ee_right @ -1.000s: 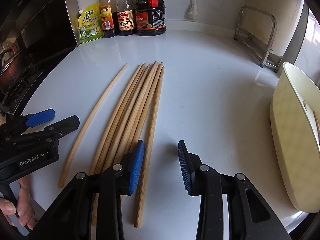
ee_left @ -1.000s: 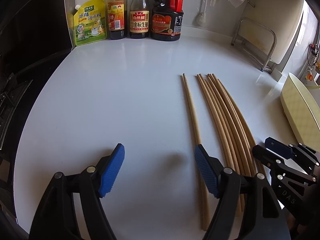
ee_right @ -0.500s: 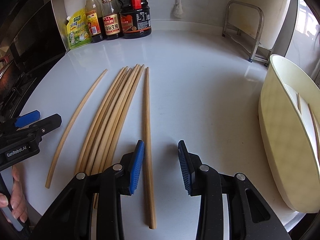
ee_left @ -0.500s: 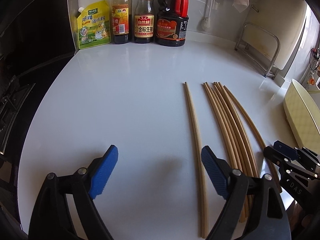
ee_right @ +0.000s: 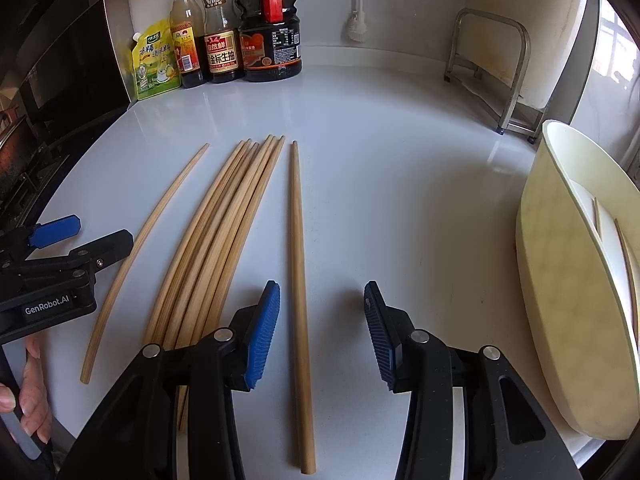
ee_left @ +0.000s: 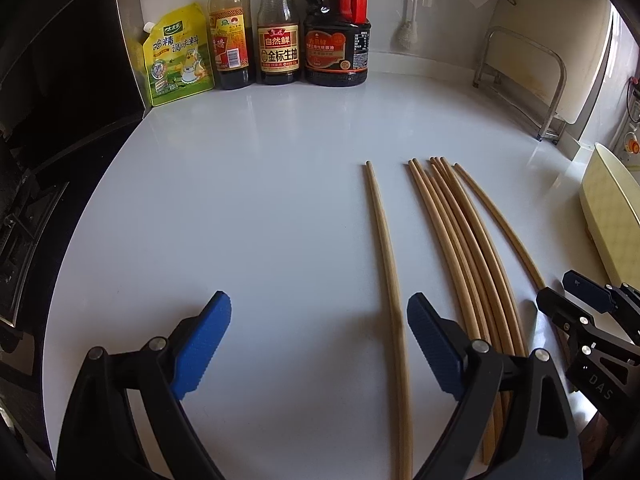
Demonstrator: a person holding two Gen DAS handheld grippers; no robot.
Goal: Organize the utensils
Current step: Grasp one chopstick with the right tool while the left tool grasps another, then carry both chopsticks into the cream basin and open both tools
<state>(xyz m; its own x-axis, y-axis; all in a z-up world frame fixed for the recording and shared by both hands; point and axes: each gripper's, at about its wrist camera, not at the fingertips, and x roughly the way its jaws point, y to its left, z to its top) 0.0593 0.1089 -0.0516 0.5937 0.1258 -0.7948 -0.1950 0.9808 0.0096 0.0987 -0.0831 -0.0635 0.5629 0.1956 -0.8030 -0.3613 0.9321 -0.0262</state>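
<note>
Several long wooden chopsticks lie on the white counter. A bundle (ee_right: 224,232) lies together; it also shows in the left wrist view (ee_left: 464,248). One single chopstick (ee_right: 298,280) lies apart on the bundle's right, between my right gripper's (ee_right: 320,332) open fingers. Another single chopstick (ee_left: 390,280) lies left of the bundle, just inside the right finger of my open, empty left gripper (ee_left: 316,340). A cream utensil holder (ee_right: 568,272) at the right holds a couple of chopsticks.
Three sauce bottles (ee_left: 336,28) and a yellow seasoning pouch (ee_left: 176,56) stand at the back by the wall. A metal rack (ee_right: 492,68) stands at the back right. A dark stove area (ee_left: 24,208) borders the counter's left edge.
The rightmost chopstick has separated from the bundle and now lies between my right gripper's fingers. Both grippers have drawn back slightly, and the right one has opened wider.
</note>
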